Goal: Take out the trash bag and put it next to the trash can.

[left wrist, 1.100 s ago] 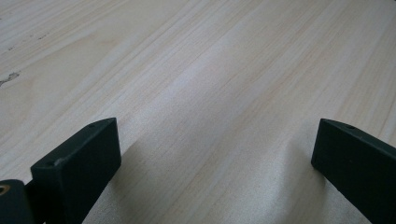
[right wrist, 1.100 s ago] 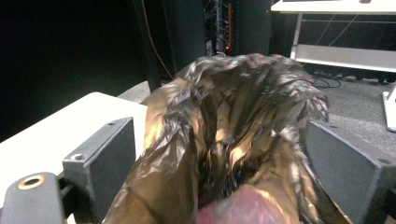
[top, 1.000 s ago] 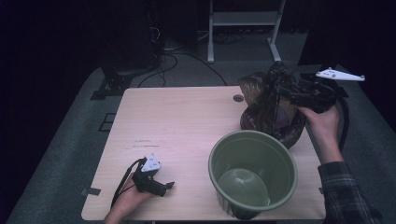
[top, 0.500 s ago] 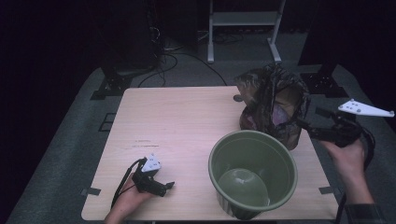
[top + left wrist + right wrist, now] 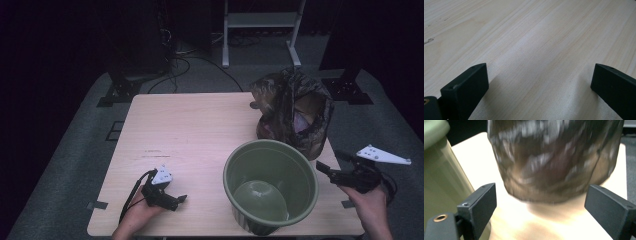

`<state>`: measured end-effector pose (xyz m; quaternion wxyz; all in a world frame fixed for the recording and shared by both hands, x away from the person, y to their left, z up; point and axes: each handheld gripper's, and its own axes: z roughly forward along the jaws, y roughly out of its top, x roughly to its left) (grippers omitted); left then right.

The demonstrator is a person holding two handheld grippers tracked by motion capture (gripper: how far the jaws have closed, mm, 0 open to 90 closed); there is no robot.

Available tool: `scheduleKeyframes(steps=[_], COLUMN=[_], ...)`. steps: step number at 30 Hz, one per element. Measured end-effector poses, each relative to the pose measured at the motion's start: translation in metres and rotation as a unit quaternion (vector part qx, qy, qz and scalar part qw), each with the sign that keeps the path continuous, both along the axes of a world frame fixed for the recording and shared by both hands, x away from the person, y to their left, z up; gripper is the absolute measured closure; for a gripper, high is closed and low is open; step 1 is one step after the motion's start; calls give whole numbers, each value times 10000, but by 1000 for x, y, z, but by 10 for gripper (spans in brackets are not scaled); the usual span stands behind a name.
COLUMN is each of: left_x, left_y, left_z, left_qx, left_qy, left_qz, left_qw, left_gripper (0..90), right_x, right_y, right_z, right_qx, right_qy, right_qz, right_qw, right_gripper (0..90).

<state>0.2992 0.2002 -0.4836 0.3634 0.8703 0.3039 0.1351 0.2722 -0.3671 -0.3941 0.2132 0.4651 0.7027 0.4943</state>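
A green plant pot [image 5: 270, 185] stands at the table's front right, and its outer wall [image 5: 439, 165] shows at the left of the right gripper view. Behind it sits a dark crinkled plastic bag [image 5: 295, 112], open at the top; in the right gripper view the bag [image 5: 554, 157] is blurred and lies ahead of the jaws. My right gripper [image 5: 325, 170] hangs beside the pot's right side, open and holding nothing [image 5: 541, 202]. At the front left my left gripper [image 5: 179, 200] rests low over bare wood, open [image 5: 539, 77] with nothing between its jaws.
The light wooden table [image 5: 190, 130] has bare room across its left and middle. Beyond its far edge stand a white metal rack [image 5: 262, 22] and dark stands with cables on a grey floor [image 5: 200, 70]. The table's right edge runs close under my right hand.
My right gripper has left the bag and drawn back toward the front right, down beside the pot. The bag stays standing. The left gripper has not moved.
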Motion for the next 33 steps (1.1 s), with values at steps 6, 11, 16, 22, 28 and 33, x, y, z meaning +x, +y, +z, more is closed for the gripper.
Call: scheduleKeyframes(steps=[6,11,16,22,28,33], left_x=[0,0,0,0,0,0], left_y=[0,0,0,0,0,0], left_z=[0,0,0,0,0,0], left_qx=[-4,-4,-5,-6,-6,-1], left_qy=[3,3,-1,0,-1,1], left_qz=[3,2,-13,-15,-20,-26], left_qw=[10000,10000,10000,10000,10000,10000], left_gripper=[0,0,0,0,0,0], right_x=[-7,-8,-7,-5,1,5], right_y=[2,7,12,14,20,23], right_z=[-28,-49,-66,-76,-87,-94], right_qx=[-211,-411,-524,-739,-1225,-1419], right_qy=[224,421,557,722,954,968], right_qz=[11,115,191,197,219,318], right_qw=[9995,9982,9969,9945,9876,9846], right_gripper=[96,96,96,96,96,96])
